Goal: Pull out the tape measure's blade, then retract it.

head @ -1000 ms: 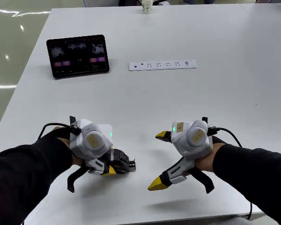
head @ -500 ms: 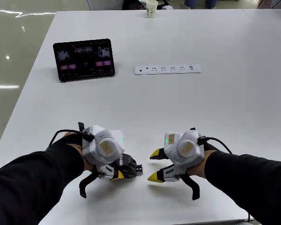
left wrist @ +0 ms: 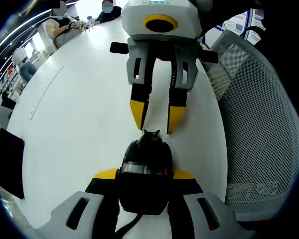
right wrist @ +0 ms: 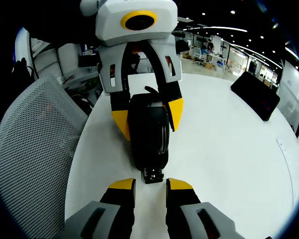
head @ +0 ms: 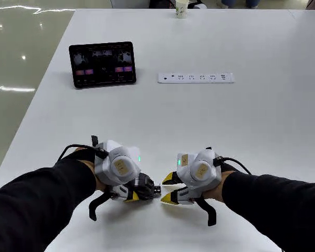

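Observation:
A black tape measure (head: 147,186) sits in my left gripper (head: 136,192), low over the white table (head: 226,131) near its front edge. In the left gripper view the yellow jaws are shut on the case (left wrist: 144,169), and its metal blade hook (left wrist: 150,132) points away from me. My right gripper (head: 166,188) faces it from the right. It is open, and its yellow tips stand either side of the hook (right wrist: 153,175). In the right gripper view, the tape measure (right wrist: 148,132) lies straight ahead of the right gripper (right wrist: 150,185), held by the left gripper (right wrist: 148,118).
A dark tablet (head: 102,64) stands propped at the back left. A white power strip (head: 196,77) lies mid-table and a paper cup (head: 181,8) stands at the far edge. A grey mesh chair (left wrist: 259,124) sits just off the table's near edge.
My right gripper has moved left up to the tape measure's hook, and its jaws have narrowed from wide apart. The left gripper has kept its hold on the case.

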